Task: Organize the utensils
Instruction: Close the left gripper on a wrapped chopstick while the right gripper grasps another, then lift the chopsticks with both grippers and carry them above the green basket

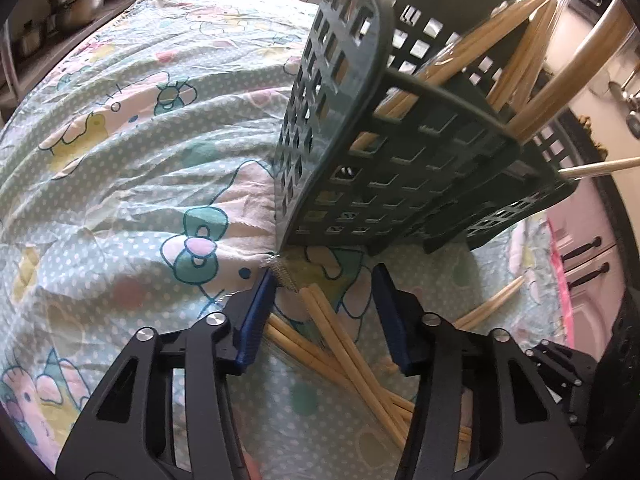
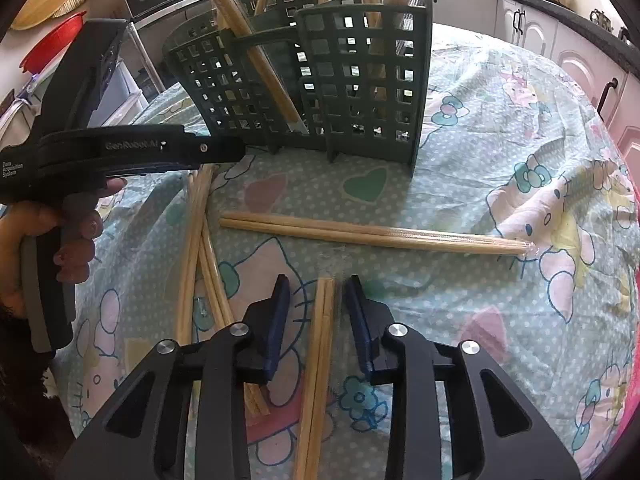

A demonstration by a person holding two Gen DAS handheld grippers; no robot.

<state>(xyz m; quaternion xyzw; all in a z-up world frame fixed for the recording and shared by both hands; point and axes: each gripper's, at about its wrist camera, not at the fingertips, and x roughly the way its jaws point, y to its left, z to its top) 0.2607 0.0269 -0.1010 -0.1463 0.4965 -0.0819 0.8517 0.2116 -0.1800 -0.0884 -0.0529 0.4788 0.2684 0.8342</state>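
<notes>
Item: pale wooden chopstick pair (image 2: 320,344), flat on cartoon-print cloth over counter (image 2: 480,184). Long axis runs w/ right gripper (image 2: 317,304), straight between jaws; jaws part-open, narrow gap each side, not gripping. Left gripper (image 1: 324,300) jaws wider, straddling crossed bundle of chopsticks (image 1: 336,344), no contact seen. Dark green slotted plastic utensil caddy (image 2: 360,80) stands beyond, already holding sticks. Right nearer its pair.

Open cloth (image 2: 500,128) is being left right of the green utensil basket (image 2: 360,92); leftward passage is being blocked by the left gripper (image 2: 216,148)
</notes>
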